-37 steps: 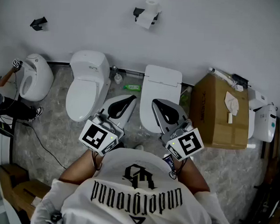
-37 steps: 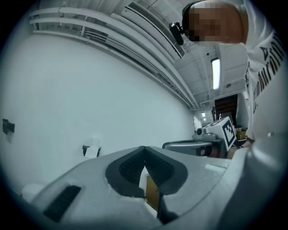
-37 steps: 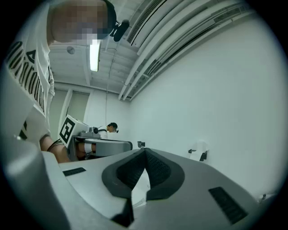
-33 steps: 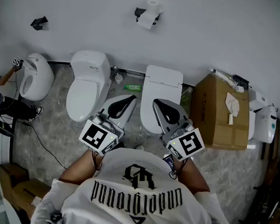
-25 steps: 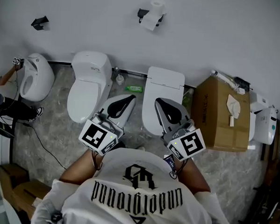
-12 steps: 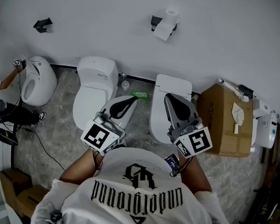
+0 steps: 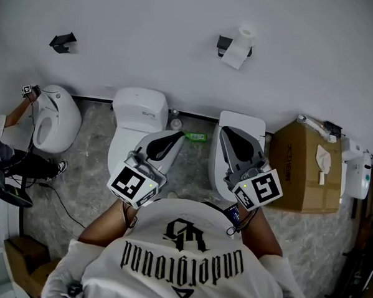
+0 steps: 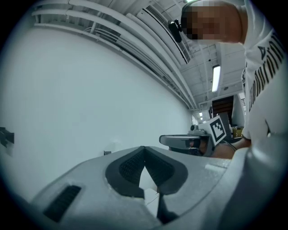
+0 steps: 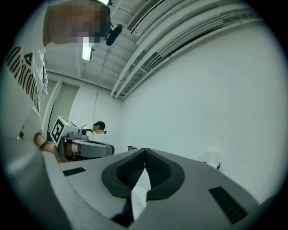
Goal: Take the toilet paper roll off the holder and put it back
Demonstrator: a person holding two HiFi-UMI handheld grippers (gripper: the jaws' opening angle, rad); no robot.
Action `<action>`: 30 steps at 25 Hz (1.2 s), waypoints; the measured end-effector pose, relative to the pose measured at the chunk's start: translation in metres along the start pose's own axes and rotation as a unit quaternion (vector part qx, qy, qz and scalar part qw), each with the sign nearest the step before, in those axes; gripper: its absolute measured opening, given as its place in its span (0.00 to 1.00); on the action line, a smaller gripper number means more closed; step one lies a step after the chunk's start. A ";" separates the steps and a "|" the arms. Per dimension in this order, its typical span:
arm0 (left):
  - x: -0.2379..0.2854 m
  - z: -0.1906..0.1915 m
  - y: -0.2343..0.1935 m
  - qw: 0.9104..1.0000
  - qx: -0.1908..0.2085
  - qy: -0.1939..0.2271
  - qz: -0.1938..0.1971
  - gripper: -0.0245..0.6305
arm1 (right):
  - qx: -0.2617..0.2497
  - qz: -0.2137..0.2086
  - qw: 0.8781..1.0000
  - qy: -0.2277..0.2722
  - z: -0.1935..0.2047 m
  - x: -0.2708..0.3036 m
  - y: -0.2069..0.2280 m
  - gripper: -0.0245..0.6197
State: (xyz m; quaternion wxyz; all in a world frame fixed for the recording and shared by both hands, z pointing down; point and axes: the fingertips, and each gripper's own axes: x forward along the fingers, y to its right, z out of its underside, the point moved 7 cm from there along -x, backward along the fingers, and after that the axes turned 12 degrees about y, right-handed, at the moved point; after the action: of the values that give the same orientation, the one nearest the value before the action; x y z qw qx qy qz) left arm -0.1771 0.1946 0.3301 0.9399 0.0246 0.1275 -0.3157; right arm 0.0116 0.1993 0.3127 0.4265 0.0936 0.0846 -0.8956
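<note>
Left tool (image 7: pixel 177 136) and right tool (image 7: pixel 226 131), shut, empty: carried nearer the toilet paper roll (image 7: pixel 242 41), untouched on its holder (image 7: pixel 225 44).

In the head view, the toilet paper roll (image 7: pixel 242 42) and its holder (image 7: pixel 225 44) now appear lower and further right than before. The toilets (image 7: pixel 138 111) and the cardboard box (image 7: pixel 303 176) have shifted right likewise. The left gripper (image 7: pixel 177 135) now overlaps a toilet's edge.

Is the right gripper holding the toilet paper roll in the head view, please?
No, the toilet paper roll sits on its wall holder, well apart from the shut, empty right gripper.
</note>
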 end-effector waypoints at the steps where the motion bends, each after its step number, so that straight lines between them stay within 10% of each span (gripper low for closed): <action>1: -0.002 0.001 -0.004 1.000 -0.002 0.000 0.002 0.06 | 0.000 -0.002 1.000 -0.002 0.003 0.005 -0.004 0.06; 30: 0.098 0.047 -0.092 0.999 -0.039 -0.022 -0.012 0.06 | 0.024 0.017 1.000 -0.011 0.055 0.065 0.118 0.06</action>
State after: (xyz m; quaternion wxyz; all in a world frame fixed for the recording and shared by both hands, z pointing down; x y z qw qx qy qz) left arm -0.1464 0.0571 0.3538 0.9390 -0.0205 0.1193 -0.3220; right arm 0.0581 0.0646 0.3415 0.4399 0.0955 0.0569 -0.8911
